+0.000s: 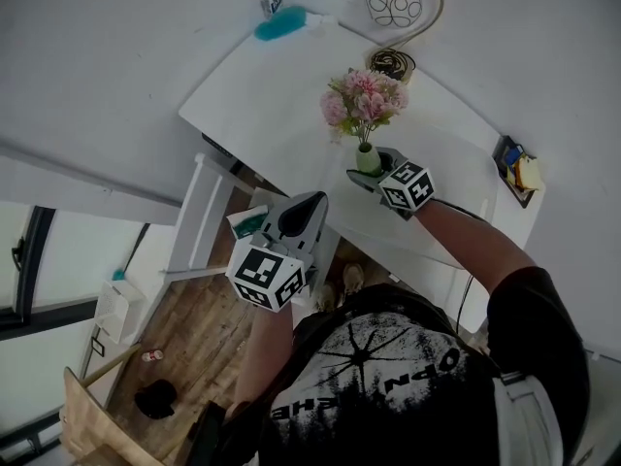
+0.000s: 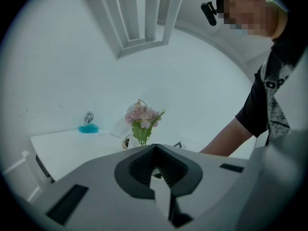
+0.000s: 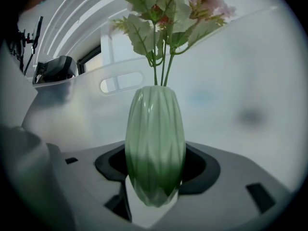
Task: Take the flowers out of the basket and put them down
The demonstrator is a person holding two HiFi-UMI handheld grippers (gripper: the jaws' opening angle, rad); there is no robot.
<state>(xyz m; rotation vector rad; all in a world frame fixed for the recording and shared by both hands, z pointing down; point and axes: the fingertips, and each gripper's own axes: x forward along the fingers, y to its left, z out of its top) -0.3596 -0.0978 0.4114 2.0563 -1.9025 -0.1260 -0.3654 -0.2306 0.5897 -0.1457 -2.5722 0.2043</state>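
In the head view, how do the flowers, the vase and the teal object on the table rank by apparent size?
1. flowers
2. teal object
3. vase, but it is partly hidden, so this place is unsure.

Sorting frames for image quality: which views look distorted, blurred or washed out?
Head view: sharp, evenly lit, white table barely stands out from the white wall. Left gripper view: fisheye, dark corners, flowers small but clear. Right gripper view: fisheye, green vase sharp up close, background soft and hazy.
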